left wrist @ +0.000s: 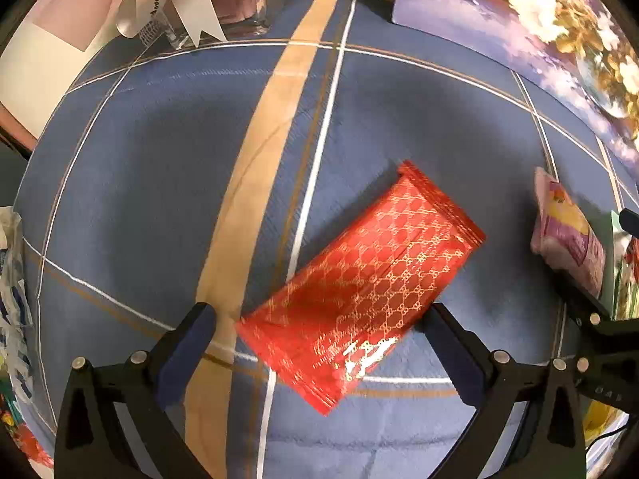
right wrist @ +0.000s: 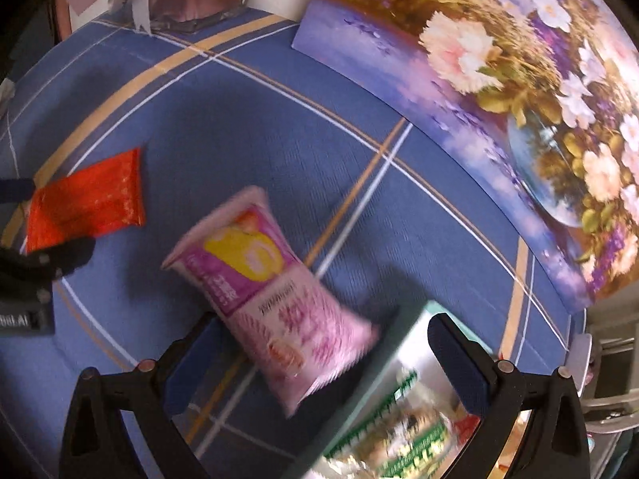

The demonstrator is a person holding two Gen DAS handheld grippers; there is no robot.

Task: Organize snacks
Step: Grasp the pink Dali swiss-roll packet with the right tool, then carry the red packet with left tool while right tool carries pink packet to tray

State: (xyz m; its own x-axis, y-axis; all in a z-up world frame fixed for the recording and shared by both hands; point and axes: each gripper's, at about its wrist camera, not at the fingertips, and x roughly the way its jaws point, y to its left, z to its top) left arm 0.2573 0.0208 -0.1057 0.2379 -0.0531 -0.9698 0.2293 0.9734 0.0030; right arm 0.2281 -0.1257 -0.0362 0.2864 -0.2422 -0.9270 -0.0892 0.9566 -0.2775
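Note:
A red snack packet with a gold pattern (left wrist: 359, 287) lies on the blue plaid tablecloth (left wrist: 159, 159). My left gripper (left wrist: 319, 331) is open, its fingers on either side of the packet's near end. The packet also shows at the left of the right wrist view (right wrist: 86, 203). A pink snack packet with a yellow roll picture (right wrist: 271, 291) lies between the open fingers of my right gripper (right wrist: 323, 339); it is blurred. It shows at the right edge of the left wrist view (left wrist: 567, 235).
A green box holding packaged snacks (right wrist: 399, 411) sits at the lower right under my right gripper. A flower painting (right wrist: 519, 92) leans along the back right. A glass jar with white ribbon (left wrist: 223, 4) stands at the back left. A plastic bag (left wrist: 12, 279) lies at the left edge.

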